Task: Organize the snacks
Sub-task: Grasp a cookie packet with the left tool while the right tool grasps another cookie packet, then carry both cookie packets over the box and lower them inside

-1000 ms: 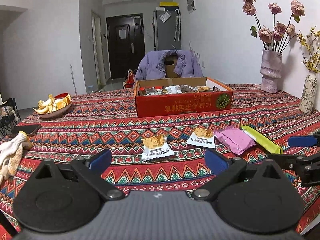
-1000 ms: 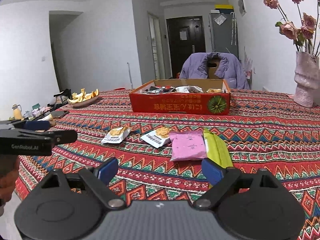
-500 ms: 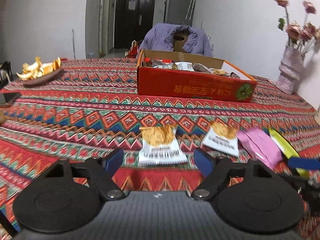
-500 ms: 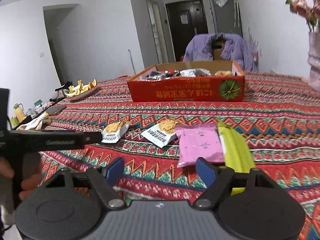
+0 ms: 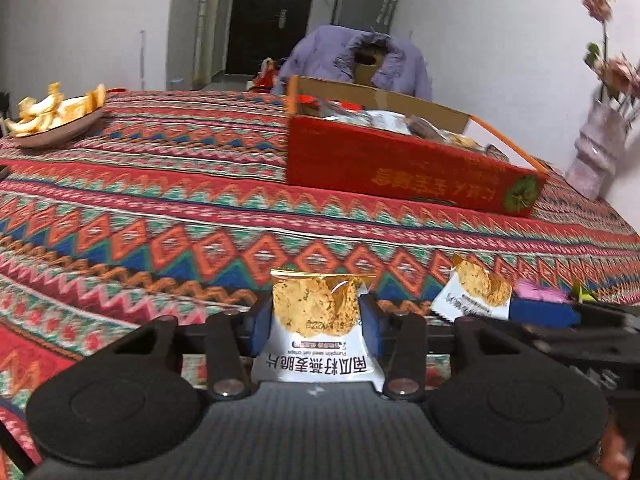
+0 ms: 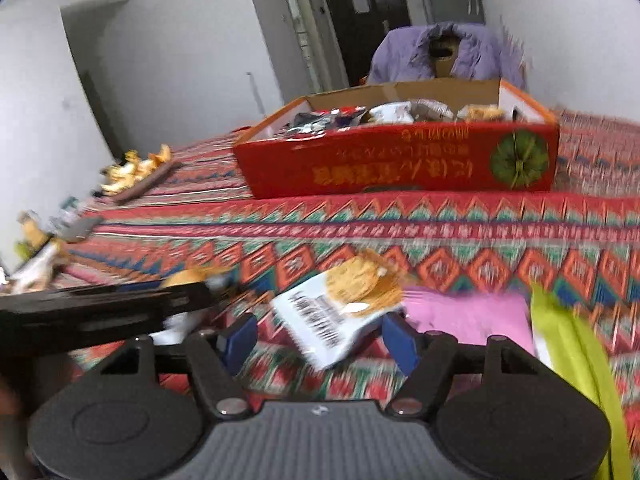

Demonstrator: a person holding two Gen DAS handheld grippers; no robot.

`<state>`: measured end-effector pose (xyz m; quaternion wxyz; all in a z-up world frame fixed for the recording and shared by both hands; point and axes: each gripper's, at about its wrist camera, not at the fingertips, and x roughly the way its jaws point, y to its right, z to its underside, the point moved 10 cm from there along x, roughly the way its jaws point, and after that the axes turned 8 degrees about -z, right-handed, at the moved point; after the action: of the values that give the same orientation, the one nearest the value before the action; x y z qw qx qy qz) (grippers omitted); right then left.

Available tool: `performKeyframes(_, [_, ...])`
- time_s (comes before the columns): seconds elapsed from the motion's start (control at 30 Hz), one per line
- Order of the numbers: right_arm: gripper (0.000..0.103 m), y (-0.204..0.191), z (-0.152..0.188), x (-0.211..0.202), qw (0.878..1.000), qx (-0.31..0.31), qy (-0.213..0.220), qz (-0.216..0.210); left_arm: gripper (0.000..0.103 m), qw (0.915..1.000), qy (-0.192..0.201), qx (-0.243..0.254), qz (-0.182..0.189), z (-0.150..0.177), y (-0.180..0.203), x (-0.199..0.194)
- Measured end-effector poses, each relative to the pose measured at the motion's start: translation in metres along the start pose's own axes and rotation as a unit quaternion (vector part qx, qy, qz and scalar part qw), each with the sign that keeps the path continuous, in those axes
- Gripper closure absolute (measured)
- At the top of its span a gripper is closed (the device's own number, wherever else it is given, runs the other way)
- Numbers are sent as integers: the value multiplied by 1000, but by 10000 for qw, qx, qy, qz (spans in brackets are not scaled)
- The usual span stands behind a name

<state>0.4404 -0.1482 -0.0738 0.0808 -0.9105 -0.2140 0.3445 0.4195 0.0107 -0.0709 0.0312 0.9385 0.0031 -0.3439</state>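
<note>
While the left gripper (image 5: 315, 322) sits low over the patterned worktop (image 5: 160, 216), its blue fingers (image 5: 260, 326) press against both sides of a white crisp packet (image 5: 316, 328), which stands between them with its printed end toward the camera. To the right, a second crisp packet (image 6: 340, 308) lies flat on the cloth between the fingers (image 6: 240, 338) of the right gripper (image 6: 318, 340), which stand wide apart; whether either pad touches it is hard to tell through the blur. Right of that lie a pink packet (image 6: 468, 316) and a yellow-green packet (image 6: 568, 344), side by side. Beyond, the red box (image 5: 400, 160) holds more snacks, well apart from both grippers.

Half a second ago the left fingers were open with the first packet just ahead of them; now they have closed onto it. The right gripper has moved in from behind the pink packet to the second crisp packet.

The right wrist view is smeared by motion, and the yellow-green packet is cut off by the frame's edge.
</note>
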Motion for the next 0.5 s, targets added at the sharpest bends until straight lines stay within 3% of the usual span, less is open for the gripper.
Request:
performKeyframes(0.1, [25,-2,-12,17,10000,-13,35,-18,57,9997,125,-73,-196,-4,-18,-9])
performKeyframes(0.37, [26,-12,-29,50,9983,-569,-11,104,57,9983,235,-174,-500,-12,-38,-15])
performKeyframes(0.4, [29,-13,-28,51,9966,-798,-41,193,57,9982,216,-214,-517,-12,-39,-16])
performKeyframes(0.43, [42,-16,-27,51,9941,-1032,-71,311,57,9981,213,-250,-514,-13,-39,-18])
performKeyframes(0.47, [52,-17,-27,49,9945,-1025,-75,191,57,9981,238,-260,-500,-13,-40,-21])
performKeyframes(0.5, [55,-17,-26,46,9953,-954,-119,108,58,9981,273,-247,-495,-13,-39,-24])
